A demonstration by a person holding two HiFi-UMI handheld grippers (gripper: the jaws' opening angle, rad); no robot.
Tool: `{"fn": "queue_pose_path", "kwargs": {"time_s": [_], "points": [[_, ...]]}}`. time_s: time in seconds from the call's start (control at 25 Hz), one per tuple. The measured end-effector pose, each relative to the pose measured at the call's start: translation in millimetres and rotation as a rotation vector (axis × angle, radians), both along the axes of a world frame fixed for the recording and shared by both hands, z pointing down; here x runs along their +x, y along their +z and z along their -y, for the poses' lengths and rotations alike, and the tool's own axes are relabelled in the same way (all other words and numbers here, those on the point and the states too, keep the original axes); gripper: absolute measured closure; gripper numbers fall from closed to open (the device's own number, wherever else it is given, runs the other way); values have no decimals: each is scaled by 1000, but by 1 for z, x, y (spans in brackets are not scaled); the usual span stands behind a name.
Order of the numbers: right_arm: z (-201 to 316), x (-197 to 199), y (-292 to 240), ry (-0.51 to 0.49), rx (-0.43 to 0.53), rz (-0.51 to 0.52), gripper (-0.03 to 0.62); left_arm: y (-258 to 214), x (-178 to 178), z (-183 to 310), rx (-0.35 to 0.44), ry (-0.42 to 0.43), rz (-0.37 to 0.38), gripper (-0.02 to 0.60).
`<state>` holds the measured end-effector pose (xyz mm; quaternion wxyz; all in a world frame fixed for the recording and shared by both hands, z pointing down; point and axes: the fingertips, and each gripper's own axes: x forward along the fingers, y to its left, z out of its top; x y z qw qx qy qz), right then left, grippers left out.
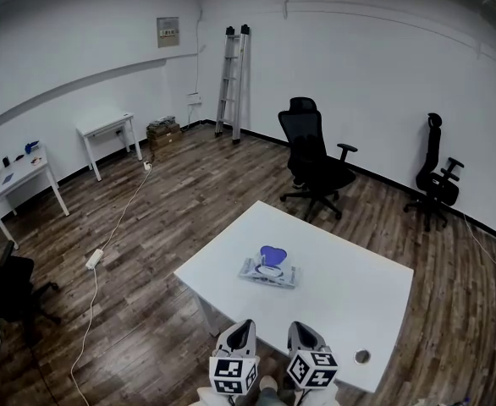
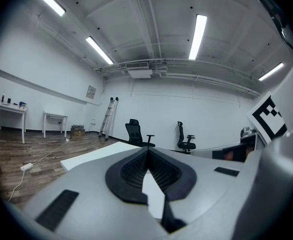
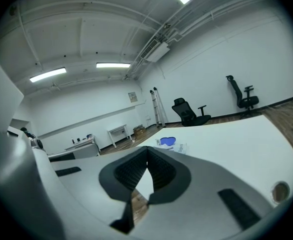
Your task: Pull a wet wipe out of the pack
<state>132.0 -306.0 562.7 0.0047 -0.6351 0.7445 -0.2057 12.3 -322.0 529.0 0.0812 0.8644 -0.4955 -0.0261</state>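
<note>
The wet wipe pack (image 1: 269, 271) lies flat near the middle of the white table (image 1: 349, 290), its blue lid (image 1: 272, 255) flipped up. In the right gripper view the pack (image 3: 170, 143) is small and far ahead on the tabletop. Both grippers hover at the table's near edge, well short of the pack. My left gripper (image 1: 243, 326) has its jaws together with nothing between them; its own view shows only the table's corner (image 2: 94, 157), not the pack. My right gripper (image 1: 300, 327) is also shut and empty, its tips (image 3: 147, 151) pointing toward the pack.
A round grommet (image 1: 362, 356) sits in the table's near right corner. Two black office chairs (image 1: 316, 163) (image 1: 435, 174) stand beyond the table. A ladder (image 1: 232, 83) leans on the far wall, two small desks (image 1: 106, 129) (image 1: 16, 180) stand at left, and a power strip (image 1: 94, 259) with its cable lies on the floor.
</note>
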Motion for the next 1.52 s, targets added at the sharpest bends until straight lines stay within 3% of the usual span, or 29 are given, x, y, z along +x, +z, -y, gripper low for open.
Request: {"fn": "queue_pose_path", "kwargs": {"time_s": [0.6, 1.52], "points": [[94, 24, -9, -69, 20, 37, 585, -10, 24, 85, -2, -48, 33, 583], [161, 55, 21, -117, -51, 68, 585, 11, 56, 154, -66, -91, 54, 583]]}}
